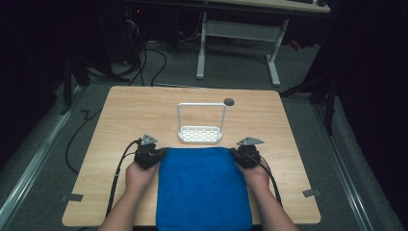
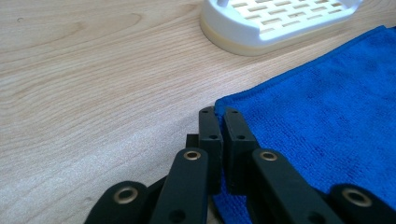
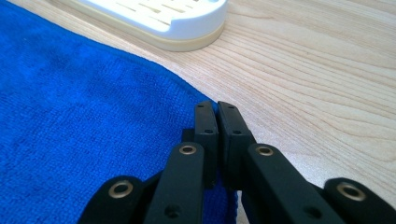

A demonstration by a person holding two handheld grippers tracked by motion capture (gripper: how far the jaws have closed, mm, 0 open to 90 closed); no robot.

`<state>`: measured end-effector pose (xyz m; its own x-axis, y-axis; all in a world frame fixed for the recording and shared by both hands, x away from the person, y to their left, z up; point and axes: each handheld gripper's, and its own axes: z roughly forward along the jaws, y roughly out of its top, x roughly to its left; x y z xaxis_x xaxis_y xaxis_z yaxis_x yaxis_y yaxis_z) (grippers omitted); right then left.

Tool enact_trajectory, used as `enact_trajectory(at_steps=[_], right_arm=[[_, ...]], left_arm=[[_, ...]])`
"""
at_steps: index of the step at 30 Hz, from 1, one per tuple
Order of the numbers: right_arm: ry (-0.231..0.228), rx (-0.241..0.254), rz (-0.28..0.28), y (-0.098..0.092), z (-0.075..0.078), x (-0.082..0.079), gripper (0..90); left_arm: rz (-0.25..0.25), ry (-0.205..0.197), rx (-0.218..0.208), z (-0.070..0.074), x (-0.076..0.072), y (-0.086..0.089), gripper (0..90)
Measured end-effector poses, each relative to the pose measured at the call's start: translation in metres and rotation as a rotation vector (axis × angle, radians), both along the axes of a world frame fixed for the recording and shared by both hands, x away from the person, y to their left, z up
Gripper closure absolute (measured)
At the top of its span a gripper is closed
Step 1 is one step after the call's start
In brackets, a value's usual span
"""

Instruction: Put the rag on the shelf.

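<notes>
A blue cloth (image 1: 202,187) lies flat on the wooden table (image 1: 120,120), reaching from the middle to the front edge. My left gripper (image 1: 161,153) is shut on the cloth's far left corner (image 2: 224,105); its jaws (image 2: 220,113) pinch the blue edge between them. My right gripper (image 1: 235,153) is shut on the far right corner (image 3: 208,100), with the jaws (image 3: 216,107) closed on the cloth's (image 3: 84,130) edge. Both hands rest on the table beside the cloth.
A white slotted rack (image 1: 200,133) with a tall wire handle stands just beyond the cloth; its base (image 2: 280,18) (image 3: 159,18) is close ahead of both grippers. A dark round hole (image 1: 229,101) sits in the table behind it. A desk frame (image 1: 240,43) stands beyond the table.
</notes>
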<state>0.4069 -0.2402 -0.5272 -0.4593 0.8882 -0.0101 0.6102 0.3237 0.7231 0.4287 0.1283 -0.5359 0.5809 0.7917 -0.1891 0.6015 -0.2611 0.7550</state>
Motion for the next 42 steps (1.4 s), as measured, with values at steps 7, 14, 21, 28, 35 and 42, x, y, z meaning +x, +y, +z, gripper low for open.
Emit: enact_trajectory(at_steps=[7,14,21,28,35,42], right_arm=[[-0.088,0.032,0.027,-0.001,0.009,-0.016,88.1],[-0.136,0.077,0.029,-0.007,0.019,-0.024,88.0],[-0.241,0.130,0.026,-0.006,0.043,-0.042,88.1],[-0.333,0.151,0.046,-0.002,0.065,-0.058,88.1],[-0.398,0.170,0.060,0.000,0.087,-0.069,88.1],[-0.470,0.201,0.053,-0.002,0.107,-0.076,88.2]], left_arm=[[-0.003,-0.112,-0.023,0.013,-0.014,0.001,87.9],[0.028,-0.168,-0.063,0.025,-0.024,0.008,87.9],[0.054,-0.255,-0.114,0.043,-0.037,0.014,87.9],[0.063,-0.342,-0.171,0.068,-0.050,0.020,87.9],[0.053,-0.400,-0.190,0.086,-0.059,0.023,88.0],[0.050,-0.475,-0.219,0.110,-0.067,0.021,88.2]])
